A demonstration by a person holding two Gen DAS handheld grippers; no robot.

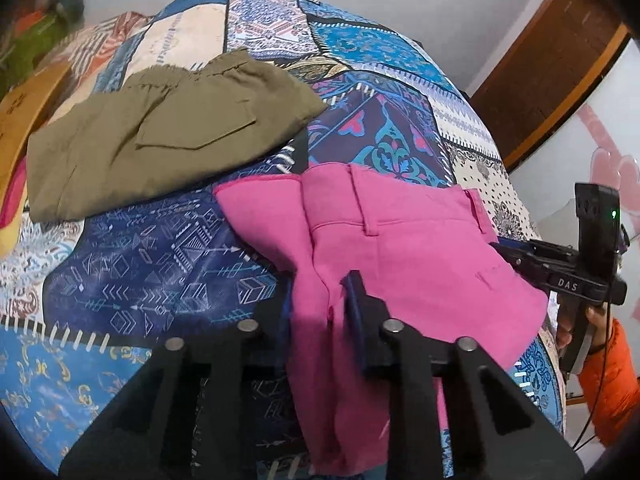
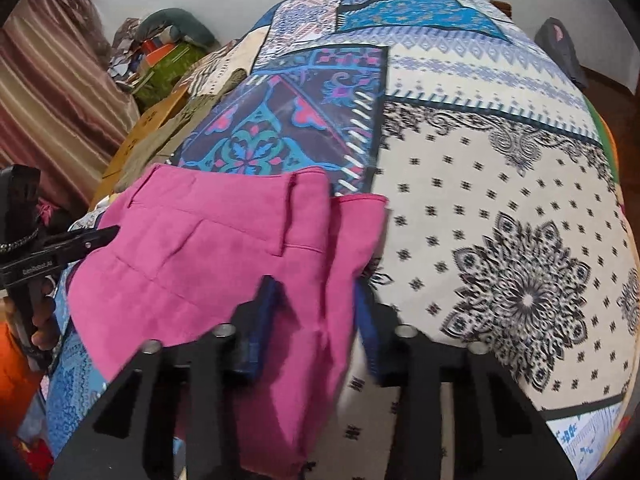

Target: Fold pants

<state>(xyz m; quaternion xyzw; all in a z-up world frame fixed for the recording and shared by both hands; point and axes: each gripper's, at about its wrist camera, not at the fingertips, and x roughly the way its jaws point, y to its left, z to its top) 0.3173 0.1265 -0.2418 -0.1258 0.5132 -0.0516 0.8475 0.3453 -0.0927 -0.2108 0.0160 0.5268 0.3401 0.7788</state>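
Pink pants (image 1: 400, 256) lie folded over on the patchwork bedspread (image 1: 160, 264), waistband up. My left gripper (image 1: 320, 304) is shut on a fold of the pink cloth, which hangs down between its blue pads. My right gripper (image 2: 316, 320) is shut on the other side of the pink pants (image 2: 200, 248), with cloth draped between its fingers. Each gripper shows in the other's view: the right one (image 1: 516, 256) at the pants' right edge, the left one (image 2: 100, 236) at their left edge.
Folded olive-green pants (image 1: 160, 136) lie on the bedspread beyond the pink pair, to the left. A wooden board (image 1: 24, 120) lies at the bed's left edge. Striped curtain (image 2: 52, 92) and piled clutter (image 2: 160, 56) stand left of the bed. A wooden door (image 1: 560, 72) is at the right.
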